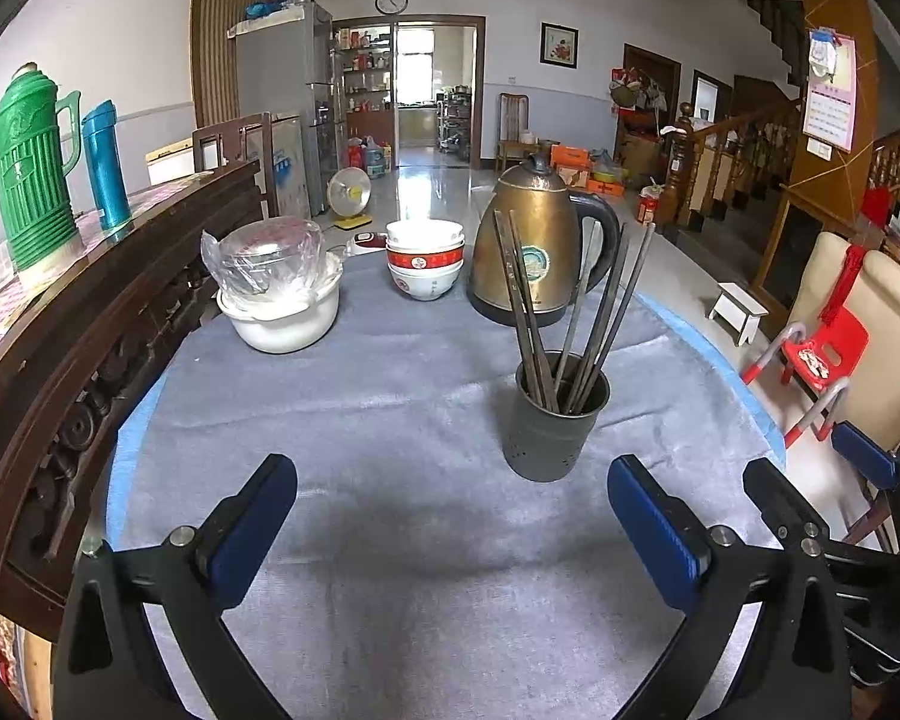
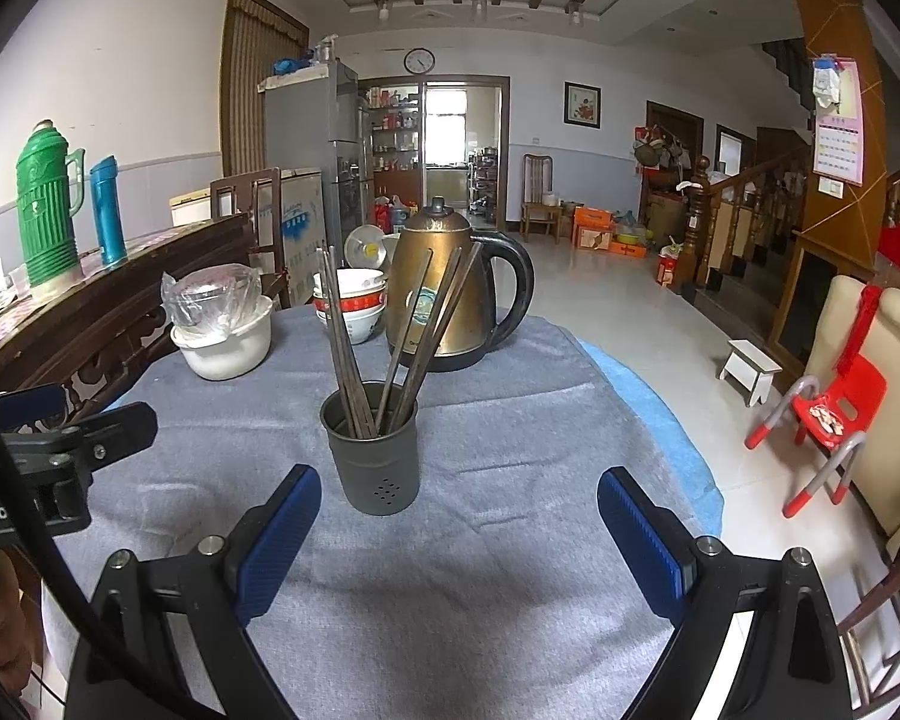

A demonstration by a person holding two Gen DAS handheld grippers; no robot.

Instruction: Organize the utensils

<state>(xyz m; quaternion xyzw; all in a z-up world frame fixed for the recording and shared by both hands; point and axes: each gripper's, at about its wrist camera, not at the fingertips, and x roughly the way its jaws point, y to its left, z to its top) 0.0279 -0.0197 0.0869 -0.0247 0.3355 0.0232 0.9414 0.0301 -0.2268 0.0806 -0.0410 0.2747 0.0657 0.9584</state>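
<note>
A dark grey perforated holder (image 1: 555,420) stands on the grey tablecloth with several dark chopsticks (image 1: 576,306) upright in it. It also shows in the right wrist view (image 2: 375,450), with the chopsticks (image 2: 390,336) leaning apart. My left gripper (image 1: 450,516) is open and empty, low over the cloth, with the holder ahead and to its right. My right gripper (image 2: 459,525) is open and empty, with the holder just ahead and to its left. The right gripper also shows at the right edge of the left wrist view (image 1: 822,468).
A brass kettle (image 1: 540,252), stacked bowls (image 1: 425,258) and a white pot with a plastic-wrapped bowl (image 1: 279,294) stand at the table's far side. A dark wooden sideboard (image 1: 90,312) with a green thermos (image 1: 30,168) lies left. A red chair (image 2: 834,414) stands right.
</note>
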